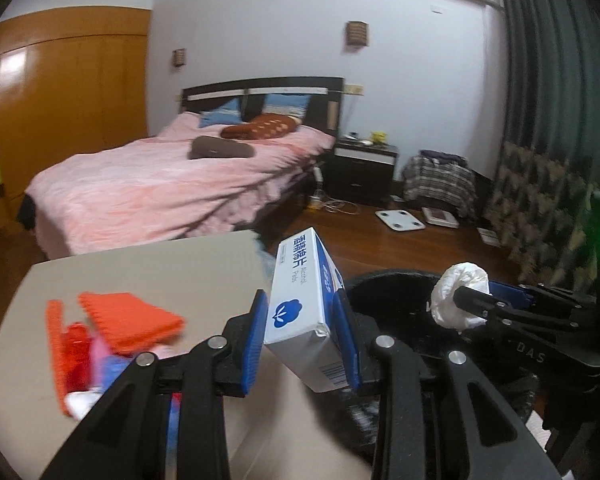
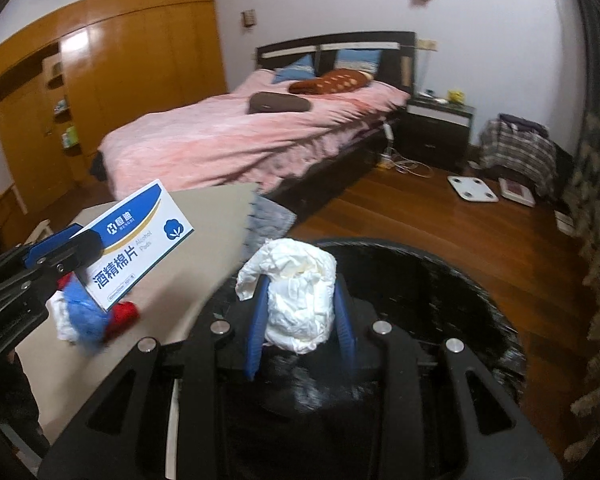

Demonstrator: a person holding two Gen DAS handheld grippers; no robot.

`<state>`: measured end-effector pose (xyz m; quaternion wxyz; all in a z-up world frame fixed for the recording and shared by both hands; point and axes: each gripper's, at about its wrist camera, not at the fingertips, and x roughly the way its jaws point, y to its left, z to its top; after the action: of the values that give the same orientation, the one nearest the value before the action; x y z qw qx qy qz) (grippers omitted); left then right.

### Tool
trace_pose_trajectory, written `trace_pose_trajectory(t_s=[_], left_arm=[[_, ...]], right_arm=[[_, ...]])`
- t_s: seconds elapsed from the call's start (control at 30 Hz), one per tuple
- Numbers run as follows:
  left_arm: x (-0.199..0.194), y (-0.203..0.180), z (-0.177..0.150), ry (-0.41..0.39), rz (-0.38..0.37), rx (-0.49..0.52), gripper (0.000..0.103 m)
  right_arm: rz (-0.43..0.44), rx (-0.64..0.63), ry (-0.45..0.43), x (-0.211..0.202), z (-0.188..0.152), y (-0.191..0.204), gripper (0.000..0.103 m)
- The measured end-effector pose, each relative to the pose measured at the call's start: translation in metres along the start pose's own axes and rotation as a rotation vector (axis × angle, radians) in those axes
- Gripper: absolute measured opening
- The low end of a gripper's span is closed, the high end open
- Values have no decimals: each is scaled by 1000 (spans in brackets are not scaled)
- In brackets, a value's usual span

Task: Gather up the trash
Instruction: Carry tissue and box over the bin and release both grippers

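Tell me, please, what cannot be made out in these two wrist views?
- Inside of the black bin: dark and blurred in both views; contents unreadable.
- Pile on the table: the left gripper, shut on the alcohol pads box, covers part of it; the rest is blurred.
- Crumpled white paper in the right gripper: its underside is hidden by the jaws.
- Nightstand items: too small.

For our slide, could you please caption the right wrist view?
Right gripper holds crumpled tissue over black bin.
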<state>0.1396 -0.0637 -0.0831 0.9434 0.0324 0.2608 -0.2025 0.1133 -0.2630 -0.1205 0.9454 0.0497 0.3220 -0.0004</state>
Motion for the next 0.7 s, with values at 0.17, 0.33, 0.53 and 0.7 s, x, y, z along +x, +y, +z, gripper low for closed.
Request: trace_pose_trajectory(t_s=[0.17, 0.33, 0.53, 0.7], left_arm=[[25, -27, 3, 26, -72, 15, 33], [46, -40, 6, 58, -141, 10, 51], [41, -20, 1, 50, -88, -15, 73], [15, 9, -6, 16, 36, -15, 92]], right_arm=[[-63, 43, 15, 1, -11, -34, 33], [-128, 72, 12, -1, -17, -53, 46], [-159, 87, -20, -5, -16, -58, 84], [-118, 83, -48, -5, -9, -41, 96]])
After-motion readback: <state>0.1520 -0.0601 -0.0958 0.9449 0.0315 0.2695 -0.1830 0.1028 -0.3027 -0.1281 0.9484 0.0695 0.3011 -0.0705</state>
